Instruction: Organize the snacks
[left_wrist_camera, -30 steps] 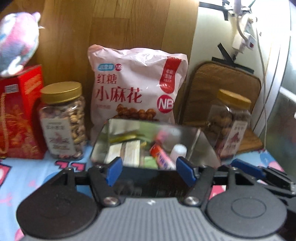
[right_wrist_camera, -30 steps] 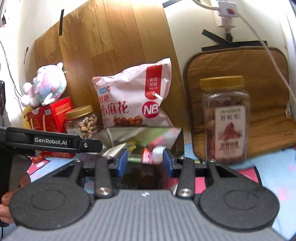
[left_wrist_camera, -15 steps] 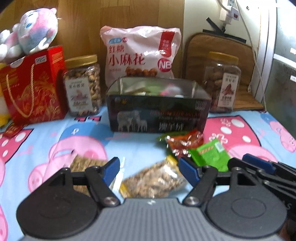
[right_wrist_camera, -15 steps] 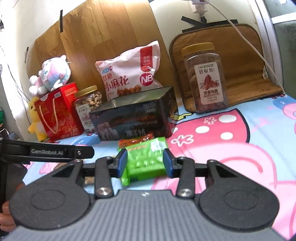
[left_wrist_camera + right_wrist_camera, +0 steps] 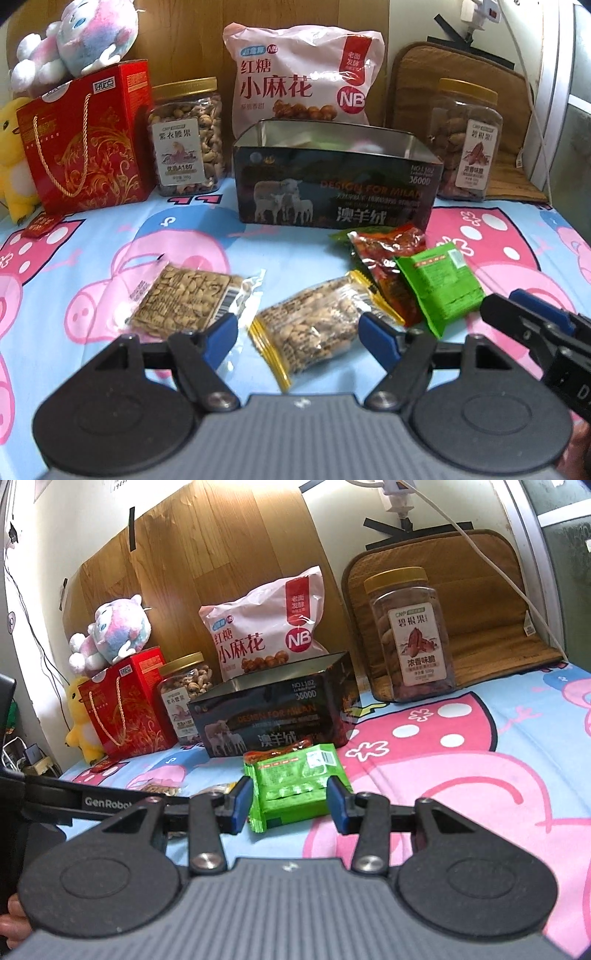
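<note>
Left gripper [image 5: 299, 334] stands spread around a yellow-edged nut packet [image 5: 317, 325]; right gripper [image 5: 290, 803], spread, flanks the green packet [image 5: 295, 781] at frame centre.

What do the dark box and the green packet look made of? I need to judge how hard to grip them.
Dark box: likely tin-plated metal, since its bare inner walls shine like a mirror, while the outside is printed. Green packet: probably thin glossy plastic film, wrinkled and crimped at the edge.

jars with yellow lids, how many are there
2. The cashew jar stands between the red gift box and the open tin; the pecan jar stands right of the tin.
</note>
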